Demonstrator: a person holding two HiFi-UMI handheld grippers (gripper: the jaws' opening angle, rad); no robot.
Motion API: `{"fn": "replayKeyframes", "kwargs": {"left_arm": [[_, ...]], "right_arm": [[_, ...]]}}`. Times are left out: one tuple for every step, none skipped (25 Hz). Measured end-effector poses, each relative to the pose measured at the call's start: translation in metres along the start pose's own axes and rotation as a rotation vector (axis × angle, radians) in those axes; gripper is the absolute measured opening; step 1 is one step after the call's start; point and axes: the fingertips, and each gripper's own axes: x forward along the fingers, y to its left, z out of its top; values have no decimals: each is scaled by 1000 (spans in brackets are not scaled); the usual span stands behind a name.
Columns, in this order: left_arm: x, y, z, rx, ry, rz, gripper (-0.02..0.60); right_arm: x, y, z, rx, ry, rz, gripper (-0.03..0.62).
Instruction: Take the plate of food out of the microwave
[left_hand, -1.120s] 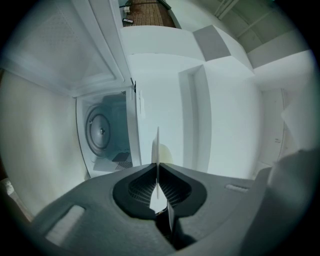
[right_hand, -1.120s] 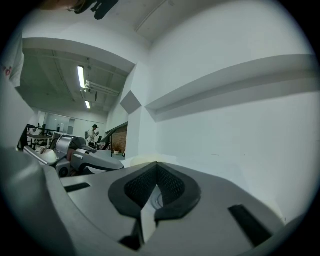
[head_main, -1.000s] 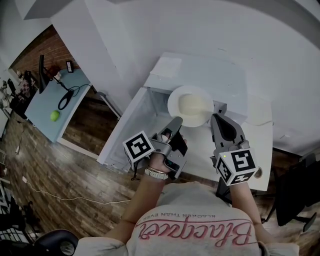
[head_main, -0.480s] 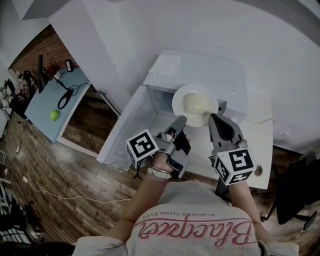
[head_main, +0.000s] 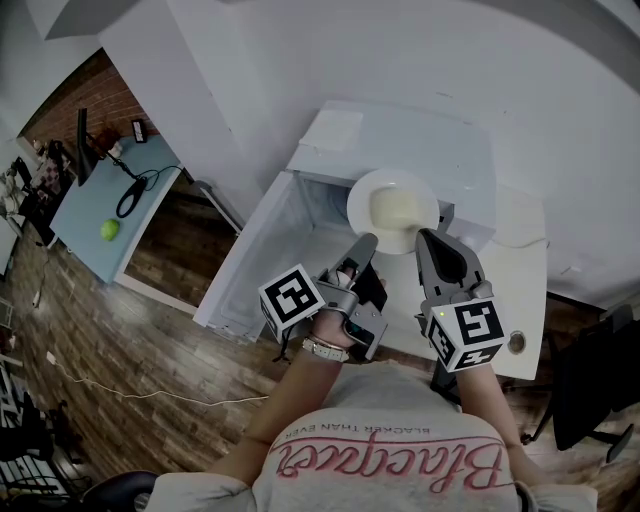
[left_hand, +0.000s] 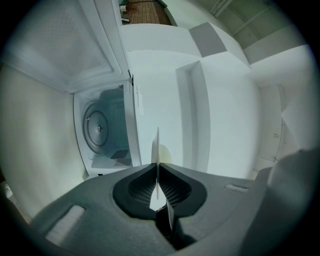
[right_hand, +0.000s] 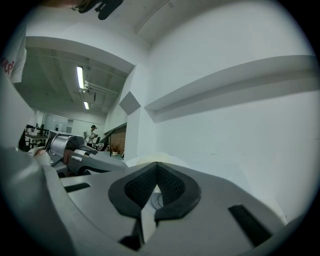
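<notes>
White plate (head_main: 362, 195), pale food (head_main: 396, 212) heaped at its centre: you hold it in the air just outside the open microwave (head_main: 420, 140), in front of the cavity.

Left gripper (head_main: 366, 240): clenched on the plate's near rim. In your left gripper view the rim runs edge-on between the pads.

Right gripper (head_main: 424, 236): jaws pressed together with nothing between them, tip at the plate's rim on your right side. Whether it touches the plate cannot be told.

Microwave: white, standing on a white counter (head_main: 530, 270), door (head_main: 250, 270) swung wide to your left. Round turntable (left_hand: 97, 129) inside, seen past your left gripper.

Blue table (head_main: 85, 215): well apart at the left, on a wooden floor (head_main: 150, 330). It carries a green ball (head_main: 110, 231) and a black cable (head_main: 130, 200).
</notes>
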Motion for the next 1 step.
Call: {"fn": "replayKeyframes", "kwargs": {"left_arm": [[0, 0, 0, 1, -4, 0, 18]], "right_arm": [[0, 0, 0, -1, 0, -1, 11]]}}
